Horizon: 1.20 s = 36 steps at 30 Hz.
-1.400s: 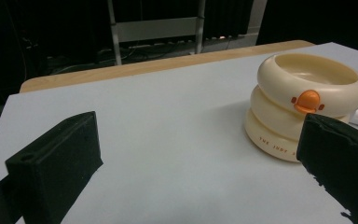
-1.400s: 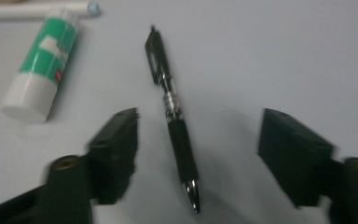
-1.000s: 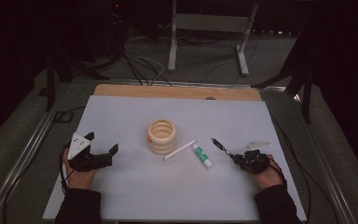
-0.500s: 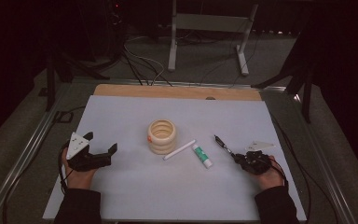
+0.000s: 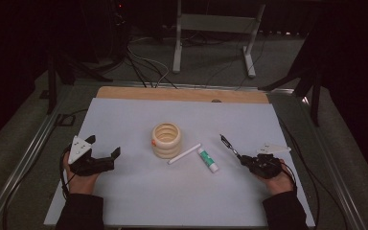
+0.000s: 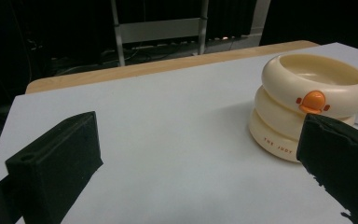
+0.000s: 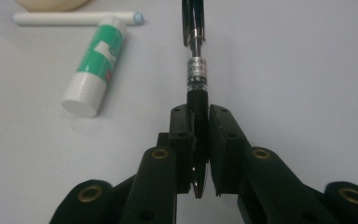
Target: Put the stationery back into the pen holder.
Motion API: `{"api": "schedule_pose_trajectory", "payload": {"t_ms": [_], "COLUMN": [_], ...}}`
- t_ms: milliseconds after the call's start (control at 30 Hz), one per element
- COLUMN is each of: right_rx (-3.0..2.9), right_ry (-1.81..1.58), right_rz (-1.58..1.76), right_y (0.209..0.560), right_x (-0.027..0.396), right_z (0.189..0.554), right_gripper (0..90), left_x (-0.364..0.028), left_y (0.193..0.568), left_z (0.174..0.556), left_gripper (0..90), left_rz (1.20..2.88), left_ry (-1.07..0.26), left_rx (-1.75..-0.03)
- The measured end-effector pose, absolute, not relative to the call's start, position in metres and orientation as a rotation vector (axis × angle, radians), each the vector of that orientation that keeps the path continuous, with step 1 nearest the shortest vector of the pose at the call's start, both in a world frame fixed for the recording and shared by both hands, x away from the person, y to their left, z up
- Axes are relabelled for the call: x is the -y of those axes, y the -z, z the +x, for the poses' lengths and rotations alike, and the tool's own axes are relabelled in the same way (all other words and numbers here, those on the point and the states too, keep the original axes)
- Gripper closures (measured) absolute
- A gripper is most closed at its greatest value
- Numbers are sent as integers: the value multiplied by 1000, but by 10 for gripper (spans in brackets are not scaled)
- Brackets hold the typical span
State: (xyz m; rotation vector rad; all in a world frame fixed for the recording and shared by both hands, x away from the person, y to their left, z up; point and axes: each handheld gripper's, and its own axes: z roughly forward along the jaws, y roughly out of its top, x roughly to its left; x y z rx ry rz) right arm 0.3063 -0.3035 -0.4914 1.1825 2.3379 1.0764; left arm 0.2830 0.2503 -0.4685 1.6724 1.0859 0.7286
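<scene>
High view: the white table (image 5: 124,201) is seen with three things lying near its middle and a fourth held above it. Largest is the cream ringed holder (image 5: 166,140), standing upright at the centre; in the left gripper view it (image 6: 312,100) is shown with nothing yet visible inside the part of its bowl that can be seen. Just beside it on the right a white stick (image 5: 184,154) is laid at a slant, and next to that a green-and-white glue stick (image 5: 207,159) is laid flat, both apart from the holder. A black pen (image 5: 229,145) has been picked up: the jaws of the right gripper (image 7: 199,140) are closed together on its barrel (image 7: 196,70), which juts out towards the holder, still well apart from it. The left gripper (image 5: 98,160) is held over the table's left side with its jaws spread wide and nothing between them. It is judged that the work is at an early stage: one item is gripped, none is seen stowed, and the stick and glue remain to be collected
</scene>
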Motion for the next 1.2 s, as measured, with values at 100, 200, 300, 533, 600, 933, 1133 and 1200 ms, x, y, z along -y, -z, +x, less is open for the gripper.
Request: {"api": "schedule_pose_trajectory", "payload": {"t_ms": [100,200,300,533,600,933,1133,1200], "right_rx": [-2330,-2328,-2328,-2343,-2351,-2378,-2406,-2411], "right_ry": [-1094,-1108,-1115,-1144,-1146,-1141,-1148,-1148], "right_rz": [1184,1176,1170,1130,1120,1081,1067,1064], "right_y": [489,486,482,469,466,452,445,443], "right_x": [304,303,302,294,291,275,266,262], "right_z": [306,305,304,304,304,310,315,316], "right_gripper": [810,810,810,810,810,809,809,809], "left_x": [-250,-251,-250,-250,-250,-250,-250,-250], "left_y": [468,468,468,469,469,469,469,469], "left_z": [282,282,282,282,282,281,282,281], "left_gripper": [1,1,1,1,1,1,1,1], "left_rz": [1666,1665,1667,1673,1672,1669,1669,1666], "left_ry": [-735,-736,-736,-738,-736,-734,-733,-734], "left_rx": [-1082,-1081,-1082,-1087,-1087,-1083,-1083,-1081]}}
